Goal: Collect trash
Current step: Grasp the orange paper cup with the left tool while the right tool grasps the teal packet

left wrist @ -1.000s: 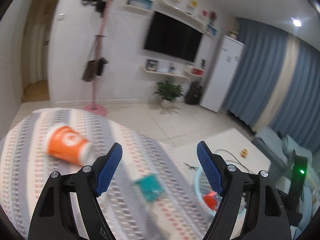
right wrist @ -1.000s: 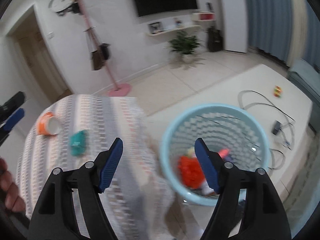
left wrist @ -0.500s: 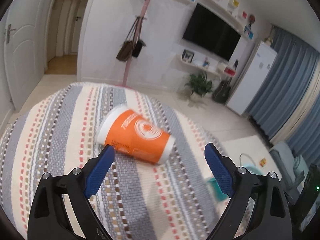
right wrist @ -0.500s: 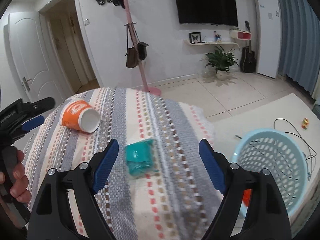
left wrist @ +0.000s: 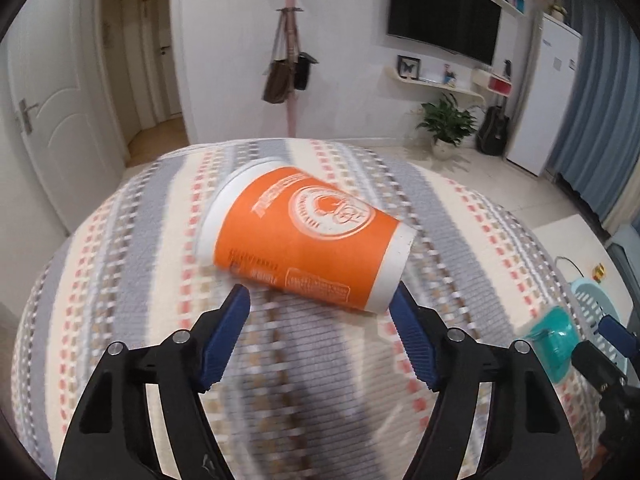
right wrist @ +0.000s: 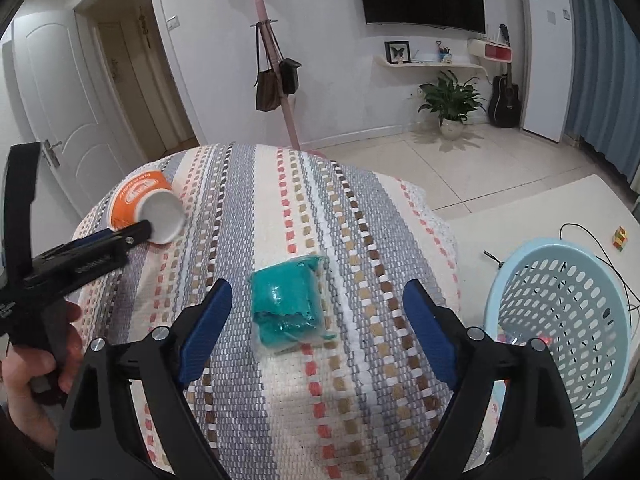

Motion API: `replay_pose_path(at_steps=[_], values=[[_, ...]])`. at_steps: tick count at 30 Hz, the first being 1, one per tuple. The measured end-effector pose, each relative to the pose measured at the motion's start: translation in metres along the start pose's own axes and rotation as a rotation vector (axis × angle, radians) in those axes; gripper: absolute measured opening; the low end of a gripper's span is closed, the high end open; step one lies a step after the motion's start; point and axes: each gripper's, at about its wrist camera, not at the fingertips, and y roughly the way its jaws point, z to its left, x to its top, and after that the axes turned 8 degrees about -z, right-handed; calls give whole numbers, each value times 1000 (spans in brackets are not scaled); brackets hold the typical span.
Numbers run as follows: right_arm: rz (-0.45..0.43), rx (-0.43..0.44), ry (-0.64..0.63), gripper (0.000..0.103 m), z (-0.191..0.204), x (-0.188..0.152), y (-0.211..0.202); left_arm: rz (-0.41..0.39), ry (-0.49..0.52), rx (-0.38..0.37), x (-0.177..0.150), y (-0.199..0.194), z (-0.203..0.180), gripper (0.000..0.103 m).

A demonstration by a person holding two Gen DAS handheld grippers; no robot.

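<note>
Left wrist view: the left hand-held gripper [left wrist: 320, 300] hangs just short of the orange paper cup [left wrist: 308, 240], which lies on its side at 12 o'clock on the striped tabletop [left wrist: 120, 280]. Its jaws are closing, nothing pressed between them yet. The reach step is nearly done; next it must slide forward around the cup.

Right wrist view: the right hand-held gripper [right wrist: 316, 300] is opening over the teal wrapper [right wrist: 286, 306], untouched; the blue basket [right wrist: 560, 320] waits at 3 o'clock.
</note>
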Motion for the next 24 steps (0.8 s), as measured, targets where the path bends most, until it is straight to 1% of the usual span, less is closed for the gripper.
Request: replay_pose_path(at_steps=[5, 7, 9, 11, 12, 13, 14, 17, 19, 21, 23, 24], values=[[-9, -21, -46, 83, 9, -1, -1, -17, -51, 29, -3, -24, 40, 70], [-7, -25, -58, 83, 12, -2, -1, -13, -67, 13, -4, -30, 51, 70], [-5, -29, -65, 83, 13, -3, 0, -2, -95, -80, -4, -36, 58, 73], [-4, -29, -65, 83, 13, -2, 0, 8, -113, -211, -1, -41, 58, 78], [-3, -30, -63, 83, 13, -3, 0, -3, -128, -240, 1, -42, 58, 81], [-3, -29, -61, 83, 13, -2, 0, -17, -158, -250, 3, -43, 61, 84], [-2, -27, -59, 83, 13, -2, 0, -19, -195, -231, 7, -40, 64, 88], [-3, -18, -53, 83, 11, -2, -1, -5, -300, -175, 13, -22, 77, 88], [2, -17, -59, 83, 12, -1, 1, 12, -364, -168, 13, -9, 84, 88], [11, -19, -70, 83, 14, -1, 3, 30, -388, -184, 12, 4, 86, 88], [19, -22, -83, 83, 17, -2, 5, 43, -380, -175, 7, 13, 84, 85], [23, -26, -90, 83, 18, -2, 6, 43, -376, -173, 6, 15, 82, 82]])
